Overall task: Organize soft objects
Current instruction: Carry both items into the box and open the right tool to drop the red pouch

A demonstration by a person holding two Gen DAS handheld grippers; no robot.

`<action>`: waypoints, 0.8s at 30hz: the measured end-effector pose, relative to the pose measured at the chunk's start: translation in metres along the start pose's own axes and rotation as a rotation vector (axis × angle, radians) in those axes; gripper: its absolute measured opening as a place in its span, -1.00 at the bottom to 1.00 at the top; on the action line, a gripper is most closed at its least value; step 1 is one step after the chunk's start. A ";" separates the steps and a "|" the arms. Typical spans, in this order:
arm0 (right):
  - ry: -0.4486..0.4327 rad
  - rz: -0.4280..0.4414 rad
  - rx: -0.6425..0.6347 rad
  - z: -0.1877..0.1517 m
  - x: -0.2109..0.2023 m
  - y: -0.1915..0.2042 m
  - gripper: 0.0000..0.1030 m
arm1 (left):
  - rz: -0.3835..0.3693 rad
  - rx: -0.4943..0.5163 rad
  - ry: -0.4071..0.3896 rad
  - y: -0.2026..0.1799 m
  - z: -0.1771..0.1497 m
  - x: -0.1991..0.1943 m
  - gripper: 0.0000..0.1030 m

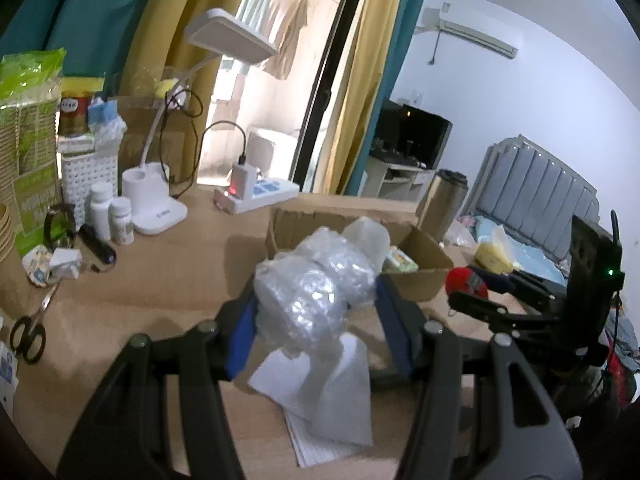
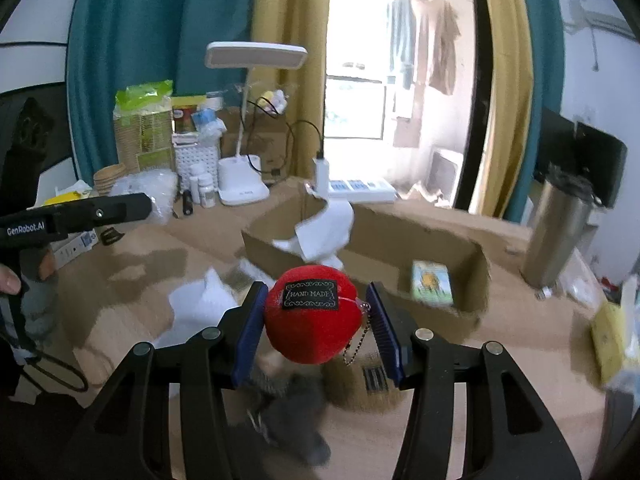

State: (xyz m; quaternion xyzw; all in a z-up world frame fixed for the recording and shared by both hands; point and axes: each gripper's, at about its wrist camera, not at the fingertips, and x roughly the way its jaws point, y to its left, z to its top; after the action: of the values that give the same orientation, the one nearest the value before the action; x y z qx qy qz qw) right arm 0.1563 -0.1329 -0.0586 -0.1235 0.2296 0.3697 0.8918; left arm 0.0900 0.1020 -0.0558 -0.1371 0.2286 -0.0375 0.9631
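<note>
A bright balcony door (image 2: 360,92) stands between yellow curtains (image 1: 360,80) and teal curtains (image 2: 132,40). On the white wall (image 1: 540,92) hangs an air conditioner (image 1: 480,36); a grey padded headboard (image 1: 536,188) is below.

- Plush ball (image 2: 312,320): red, black label with white lettering
- Bubble wrap (image 1: 316,292): clear
- Box (image 2: 400,240): brown
- Lamp (image 1: 160,208): white
- Curtains (image 2: 132,40): teal, mustard
- Hand-held gripper pads (image 2: 250,332): blue

I see bare desk (image 2: 132,264) at left centre of the right wrist view — passable. The open cardboard box (image 2: 472,280) blocks centre frame, a steel tumbler (image 2: 554,232) guards the right, bottles (image 1: 110,216) crowd the left view's left side.
</note>
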 end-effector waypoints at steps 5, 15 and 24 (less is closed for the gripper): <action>-0.020 0.031 -0.011 0.017 0.015 0.005 0.04 | 0.004 -0.005 -0.022 0.004 0.004 0.004 0.11; -0.008 0.072 -0.058 0.043 0.049 0.018 0.04 | -0.007 -0.026 -0.047 0.016 0.007 0.005 0.11; 0.045 0.095 -0.088 0.059 0.083 0.027 0.04 | 0.009 -0.054 -0.065 0.030 0.011 0.018 0.11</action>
State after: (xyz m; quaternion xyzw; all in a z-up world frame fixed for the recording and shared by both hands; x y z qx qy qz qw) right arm 0.2070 -0.0411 -0.0507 -0.1599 0.2385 0.4184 0.8617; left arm 0.1116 0.1306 -0.0626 -0.1634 0.1988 -0.0224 0.9661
